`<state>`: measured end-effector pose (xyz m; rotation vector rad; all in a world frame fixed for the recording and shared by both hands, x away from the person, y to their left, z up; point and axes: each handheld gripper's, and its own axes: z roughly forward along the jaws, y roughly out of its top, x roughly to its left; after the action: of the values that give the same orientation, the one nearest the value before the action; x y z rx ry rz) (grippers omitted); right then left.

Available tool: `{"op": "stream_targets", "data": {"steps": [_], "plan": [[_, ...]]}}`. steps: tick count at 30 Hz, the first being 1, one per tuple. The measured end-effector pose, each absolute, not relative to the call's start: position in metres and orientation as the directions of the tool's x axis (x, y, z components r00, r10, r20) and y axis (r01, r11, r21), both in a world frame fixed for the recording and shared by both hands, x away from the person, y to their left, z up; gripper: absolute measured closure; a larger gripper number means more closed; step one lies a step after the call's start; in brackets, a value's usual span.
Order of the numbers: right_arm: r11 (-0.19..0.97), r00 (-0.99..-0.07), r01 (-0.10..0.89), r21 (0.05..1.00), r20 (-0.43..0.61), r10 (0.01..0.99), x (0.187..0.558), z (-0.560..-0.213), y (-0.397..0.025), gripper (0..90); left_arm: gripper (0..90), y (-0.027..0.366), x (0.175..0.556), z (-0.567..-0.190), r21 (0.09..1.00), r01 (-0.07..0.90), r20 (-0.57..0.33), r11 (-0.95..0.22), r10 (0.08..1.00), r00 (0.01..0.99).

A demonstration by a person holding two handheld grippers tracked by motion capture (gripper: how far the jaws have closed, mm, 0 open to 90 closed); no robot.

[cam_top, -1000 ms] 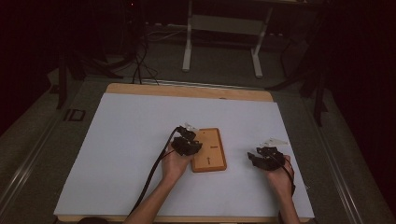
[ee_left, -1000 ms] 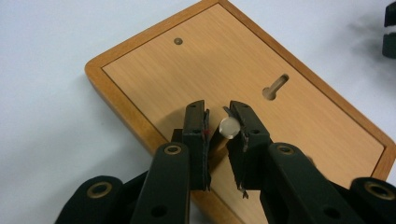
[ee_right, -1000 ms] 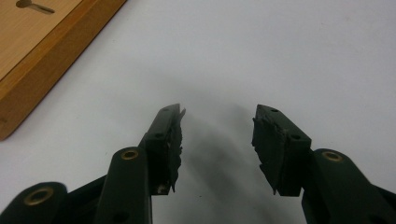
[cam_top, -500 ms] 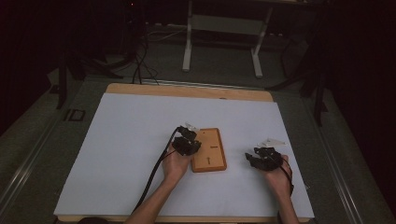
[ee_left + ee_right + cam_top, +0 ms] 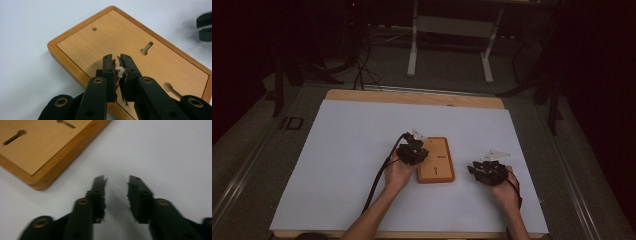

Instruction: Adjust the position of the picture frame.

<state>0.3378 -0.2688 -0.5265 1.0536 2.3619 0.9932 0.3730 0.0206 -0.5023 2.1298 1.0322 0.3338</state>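
Observation:
A flat wooden board (image 5: 436, 160) with two keyhole slots lies on the white table cover (image 5: 352, 145). In the left gripper view the board (image 5: 130, 47) shows a small round hole (image 5: 94, 29) and two slots (image 5: 147, 48). My left gripper (image 5: 119, 67) hovers over the board's near edge, shut on a small silvery round piece (image 5: 120, 71) pinched between its jaws. From above, the left gripper (image 5: 416, 146) sits at the board's left edge. My right gripper (image 5: 116, 185) is open over bare cover, right of the board (image 5: 37, 147); in the high view the right gripper (image 5: 481, 169) lies beside the board's lower right corner.
The table's wooden rim (image 5: 412, 96) runs along the far side. Behind it on the dark floor stand a white metal frame (image 5: 449, 30) and cables (image 5: 359, 65). A black cable (image 5: 379, 177) trails from the left gripper toward the near edge.
The right gripper has shifted a little left and nearer to the board's lower right corner. The left gripper and the board stay where they were.

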Motion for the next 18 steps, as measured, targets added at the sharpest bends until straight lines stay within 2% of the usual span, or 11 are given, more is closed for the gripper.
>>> {"op": "stream_targets", "data": {"steps": [3,4,11,18], "plan": [[0.472,-0.673,0.472,0.744,-0.042,0.738,0.335,-0.525,-0.264,87.9,83.9,0.02,0.373,-0.499,0.72,0.553,-0.063,-0.419,0.754,0.654],[0.466,-0.678,0.467,0.752,-0.034,0.734,0.334,-0.524,-0.262,89.6,83.9,0.019,0.373,-0.498,0.723,0.549,-0.061,-0.418,0.754,0.654],[0.511,-0.75,0.447,0.734,-0.003,0.661,0.331,-0.527,-0.242,89.9,83.9,0.02,0.375,-0.494,0.732,0.552,-0.085,-0.4,0.75,0.656],[0.53,-0.783,0.437,0.726,0.018,0.622,0.328,-0.529,-0.23,90.0,83.9,0.023,0.378,-0.493,0.734,0.565,-0.108,-0.376,0.757,0.644]]}}
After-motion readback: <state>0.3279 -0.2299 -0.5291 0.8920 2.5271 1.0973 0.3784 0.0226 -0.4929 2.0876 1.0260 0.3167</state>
